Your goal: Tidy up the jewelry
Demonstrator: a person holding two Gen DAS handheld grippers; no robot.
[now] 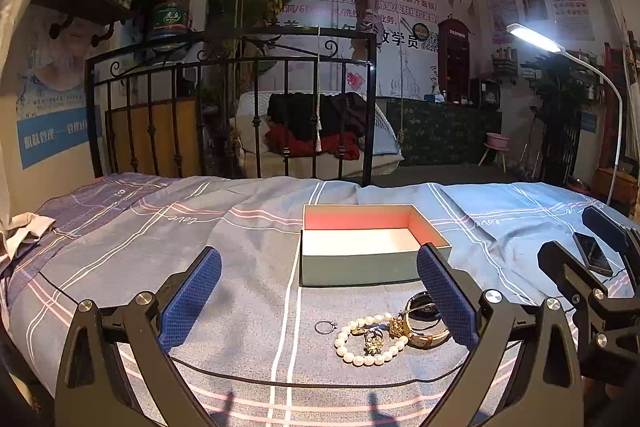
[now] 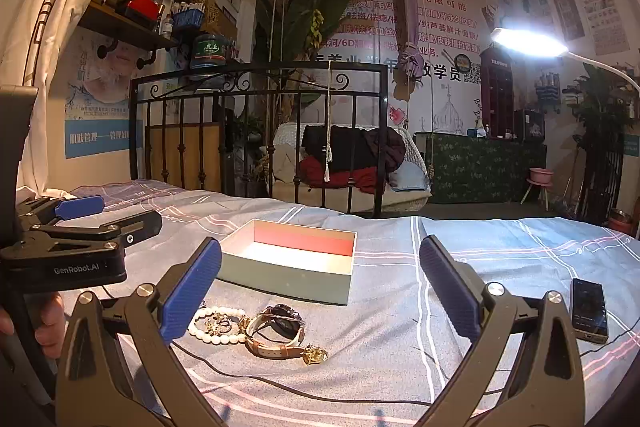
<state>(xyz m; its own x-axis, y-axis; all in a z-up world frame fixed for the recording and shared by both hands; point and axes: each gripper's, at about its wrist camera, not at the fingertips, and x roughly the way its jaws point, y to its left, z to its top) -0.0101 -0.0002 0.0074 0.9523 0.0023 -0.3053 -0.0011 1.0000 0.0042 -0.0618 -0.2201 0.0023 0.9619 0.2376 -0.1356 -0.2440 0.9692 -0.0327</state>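
Observation:
An open grey box (image 1: 360, 263) with a pink inner wall and white floor sits on the bed; it also shows in the right wrist view (image 2: 288, 273). In front of it lie a pearl bracelet (image 1: 360, 355), a small dark ring (image 1: 325, 327), a gold brooch (image 1: 373, 341) and a wristwatch (image 1: 424, 323). The right wrist view shows the pearl bracelet (image 2: 216, 335), the watch (image 2: 280, 327) and a gold charm (image 2: 316, 355). My left gripper (image 1: 320, 307) is open and empty above the jewelry. My right gripper (image 2: 320, 291) is open and empty, to the right of the pile.
A phone (image 2: 588, 311) lies on the bedsheet (image 1: 180, 227) at the right. A thin black cable (image 2: 280, 387) runs across the sheet. A black iron bed frame (image 1: 232, 107) stands behind. A lit lamp (image 2: 528, 43) hangs at the right.

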